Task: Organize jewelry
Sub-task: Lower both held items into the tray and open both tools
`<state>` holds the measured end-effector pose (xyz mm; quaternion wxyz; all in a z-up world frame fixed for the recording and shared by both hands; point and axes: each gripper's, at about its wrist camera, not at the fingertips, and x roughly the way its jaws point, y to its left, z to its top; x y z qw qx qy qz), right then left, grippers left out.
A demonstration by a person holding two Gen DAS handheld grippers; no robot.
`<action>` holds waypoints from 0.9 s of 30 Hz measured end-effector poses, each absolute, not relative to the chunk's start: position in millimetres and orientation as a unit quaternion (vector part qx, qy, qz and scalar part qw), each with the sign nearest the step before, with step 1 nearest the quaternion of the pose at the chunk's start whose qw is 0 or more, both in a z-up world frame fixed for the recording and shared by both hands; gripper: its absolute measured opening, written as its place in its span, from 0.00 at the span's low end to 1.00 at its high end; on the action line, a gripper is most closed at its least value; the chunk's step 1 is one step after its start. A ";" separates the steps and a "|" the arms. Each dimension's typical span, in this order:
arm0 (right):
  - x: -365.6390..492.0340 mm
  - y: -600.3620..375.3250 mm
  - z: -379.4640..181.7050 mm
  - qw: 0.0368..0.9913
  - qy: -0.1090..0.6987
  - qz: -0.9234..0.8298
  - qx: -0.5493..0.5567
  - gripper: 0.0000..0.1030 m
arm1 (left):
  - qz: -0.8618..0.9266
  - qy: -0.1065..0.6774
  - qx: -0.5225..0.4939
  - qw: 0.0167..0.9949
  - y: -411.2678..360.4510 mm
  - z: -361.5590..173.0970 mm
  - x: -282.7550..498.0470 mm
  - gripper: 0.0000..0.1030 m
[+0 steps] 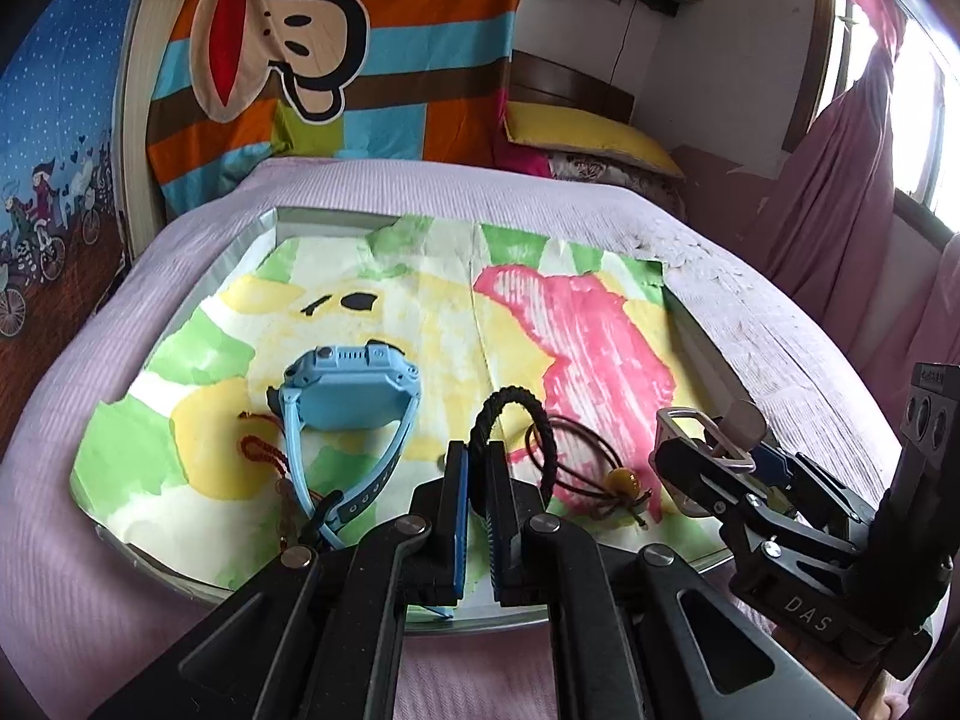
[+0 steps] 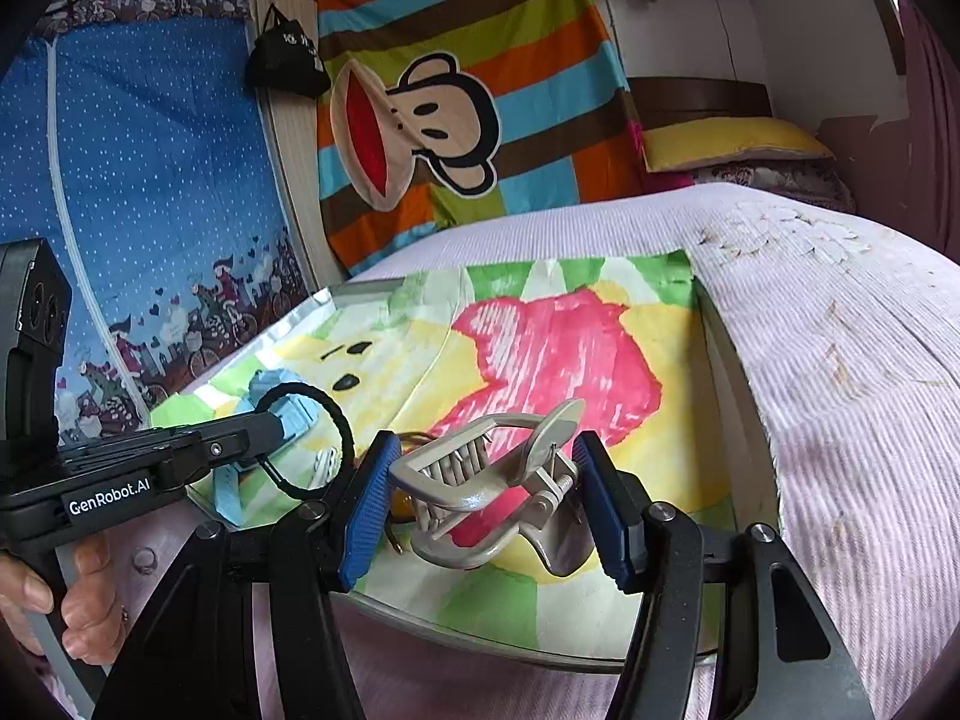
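My left gripper (image 1: pixel 478 468) is shut on a black braided bracelet (image 1: pixel 510 402) that loops up above its blue pads; it also shows in the right wrist view (image 2: pixel 324 414). My right gripper (image 2: pixel 486 480) is shut on a beige hair claw clip (image 2: pixel 492 480), held above the painted paper; the clip also shows in the left wrist view (image 1: pixel 708 432). A light blue watch (image 1: pixel 348 384) lies on the paper to the left. A red cord (image 1: pixel 264 450) lies beside it. A brown cord with an amber bead (image 1: pixel 621 480) lies between the grippers.
A tray (image 1: pixel 264 228) lined with painted paper (image 1: pixel 420 300) sits on a bed with a lilac cover (image 1: pixel 780 324). A striped monkey blanket (image 1: pixel 336 48) hangs behind. A yellow pillow (image 1: pixel 588 138) and a pink curtain (image 1: pixel 852 168) are at right.
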<state>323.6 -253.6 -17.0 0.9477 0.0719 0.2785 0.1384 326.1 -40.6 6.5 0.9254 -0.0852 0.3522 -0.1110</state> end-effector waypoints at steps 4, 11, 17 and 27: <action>328.3 -250.0 -22.2 0.943 0.295 0.137 0.062 0.52 | -0.111 0.363 -0.085 0.921 -40.6 2.1 327.6 0.06; 329.8 -251.6 -28.2 0.939 0.310 0.138 0.062 0.53 | -0.106 0.367 -0.088 0.920 -37.5 -2.4 325.6 0.07; 325.3 -255.6 -27.3 0.939 0.307 0.140 0.071 0.53 | -0.107 0.356 -0.096 0.923 -33.1 1.8 318.0 0.29; 284.1 -267.0 -0.1 0.965 0.218 0.128 0.074 0.75 | -0.088 0.277 -0.140 0.947 -9.4 20.8 276.1 0.68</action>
